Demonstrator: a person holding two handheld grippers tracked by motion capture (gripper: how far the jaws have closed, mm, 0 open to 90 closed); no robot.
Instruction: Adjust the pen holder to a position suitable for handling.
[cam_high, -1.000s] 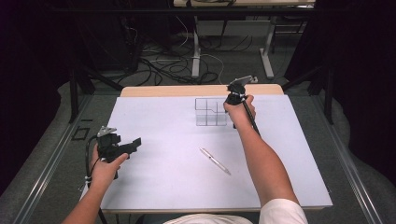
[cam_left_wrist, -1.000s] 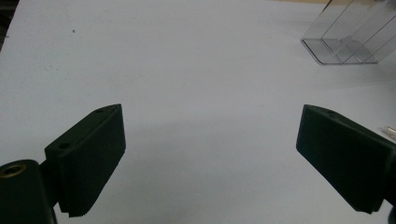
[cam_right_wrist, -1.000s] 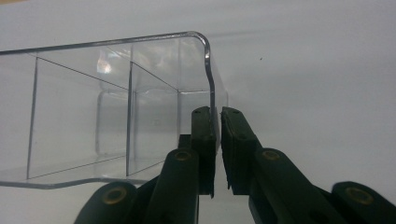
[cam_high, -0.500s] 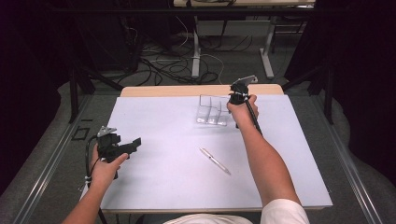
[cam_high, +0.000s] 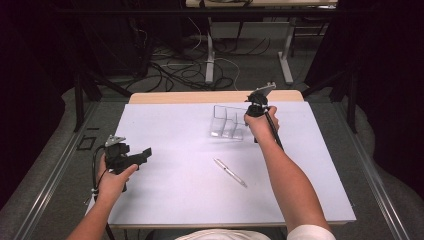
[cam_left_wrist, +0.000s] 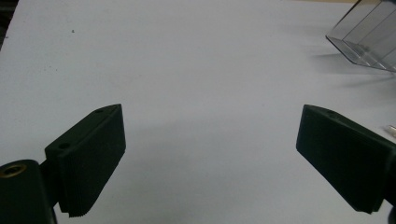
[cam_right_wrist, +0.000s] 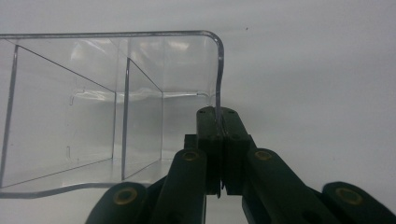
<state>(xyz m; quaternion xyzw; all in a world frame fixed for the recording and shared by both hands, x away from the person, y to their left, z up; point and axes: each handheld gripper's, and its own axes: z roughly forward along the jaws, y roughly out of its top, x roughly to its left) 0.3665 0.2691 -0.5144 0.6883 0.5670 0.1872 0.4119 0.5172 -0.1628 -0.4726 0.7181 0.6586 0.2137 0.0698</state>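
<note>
The right gripper (cam_right_wrist: 218, 140) has its two black jaws pressed together on the thin side wall of a clear plastic box (cam_right_wrist: 93, 107). The wall is pinched tight between them. From above, this gripper (cam_high: 257, 102) is at the far right part of the table, and the clear box (cam_high: 227, 122) hangs from it, tipped up on one edge instead of lying flat. The box has little walls inside that cut it into small rooms. I cannot tell how many rooms there are.

The left gripper (cam_left_wrist: 210, 154) has its jaws wide apart, with nothing between them. It sits low at the near left of the white table (cam_high: 165, 200), well apart from the box (cam_left_wrist: 369, 37).

A silver pen (cam_high: 230, 172) lies flat on the table, near the middle, nearer to the person than the box. Nothing touches it.

I think the step now is lifting and turning the box, maybe to stand it up or move it. The next move needs a firm, steady pinch, because the wall is thin and smooth and could slip out. The box should come down gently so it lands flat and does not tip over. After that the pen looks like the next thing to pick up, perhaps to go into the box.

Count: two grippers, one clear box, one pen, one table.
</note>
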